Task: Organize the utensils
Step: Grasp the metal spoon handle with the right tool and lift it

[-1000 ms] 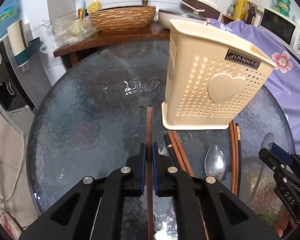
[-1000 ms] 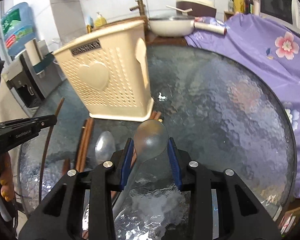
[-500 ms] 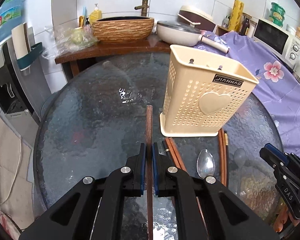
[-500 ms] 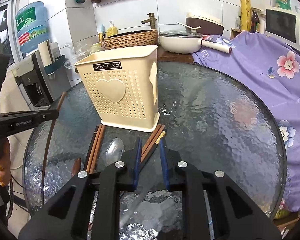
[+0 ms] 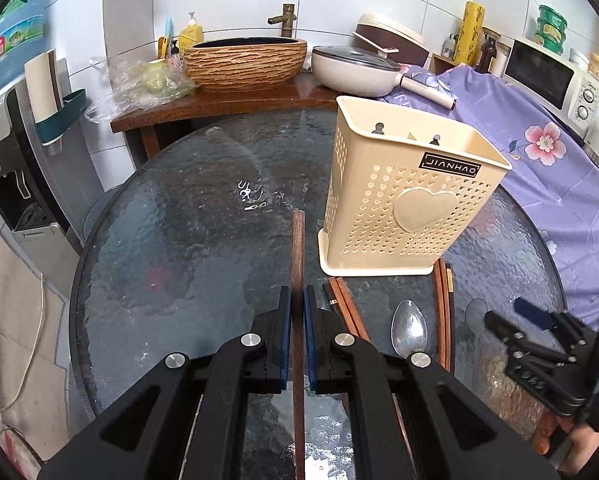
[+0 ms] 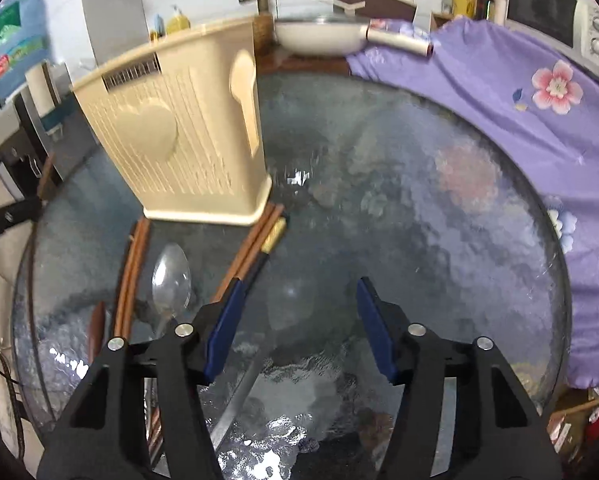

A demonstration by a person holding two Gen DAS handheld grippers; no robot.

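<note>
My left gripper [image 5: 297, 300] is shut on a brown wooden chopstick [image 5: 297, 248] that points forward above the glass table, left of the cream perforated utensil holder [image 5: 403, 208]. My right gripper [image 6: 299, 292] is open and empty, low over the glass; it shows at the right edge of the left wrist view [image 5: 539, 344]. A metal spoon [image 6: 171, 276] lies on the table in front of the holder [image 6: 187, 128], with chopsticks [image 6: 133, 264] on its left and more chopsticks [image 6: 259, 240] on its right. A grey handle [image 6: 239, 392] lies under the right gripper's left finger.
The round glass table [image 5: 179, 240] has a dark rim. Behind it a wooden counter holds a basin [image 5: 245, 62] and a white pan [image 5: 359, 72]. A purple flowered cloth [image 6: 519, 92] covers the right side, with a microwave [image 5: 551, 76] beyond.
My right gripper opened and let go of the spoon it held, and dropped closer to the table. My left gripper kept the chopstick and rose and drew back a little.
</note>
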